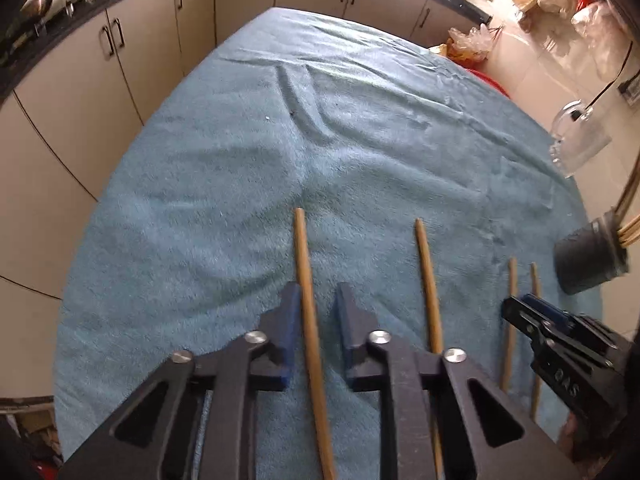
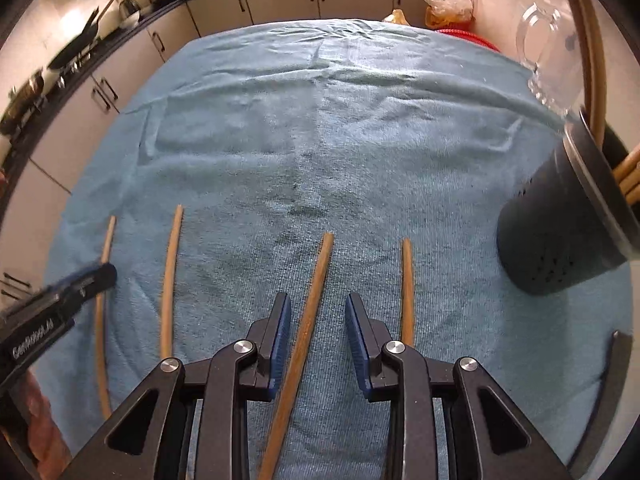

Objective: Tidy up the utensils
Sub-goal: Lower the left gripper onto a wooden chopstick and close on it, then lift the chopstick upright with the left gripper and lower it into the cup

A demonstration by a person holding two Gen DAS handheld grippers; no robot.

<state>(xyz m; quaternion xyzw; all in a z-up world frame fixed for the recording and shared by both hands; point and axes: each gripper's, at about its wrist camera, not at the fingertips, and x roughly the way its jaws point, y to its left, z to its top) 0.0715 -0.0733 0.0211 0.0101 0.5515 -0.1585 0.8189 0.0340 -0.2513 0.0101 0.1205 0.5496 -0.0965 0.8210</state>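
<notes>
four thin, round wooden sticks lie roughly side by side on a blue towel [image 1: 224, 200], a nappy terry cloth with a few raised creases farther back.

your left gripper [image 1: 318, 288] points steeply down over the leftmost stick [image 1: 301, 248]. its jaws stand apart with the stick between them. the blue left pad [image 1: 294, 320] lies right against the wood. on the other side a strip of towel shows between the stick and the right pad, so nothing is clamped.

your right gripper [image 2: 317, 298] straddles the third stick [image 2: 322, 264], a darker, squarer-ended one that runs slantwise between the fingers. its jaws are apart too, with towel visible on both sides of the wood, and neither pad touches it.

the second stick [image 2: 172, 264], pale and slightly bowed, lies free between the two grippers. the fourth stick [image 2: 407, 280] lies just right of the right gripper's fingers and tapers to a narrow tip.

a dark, matte round holder [image 2: 560, 240] with small holes low in its wall stands at the towel's right edge, and more wooden sticks rise from its mouth. a clear glass mug [image 1: 580, 136] with a handle stands beyond it.
</notes>
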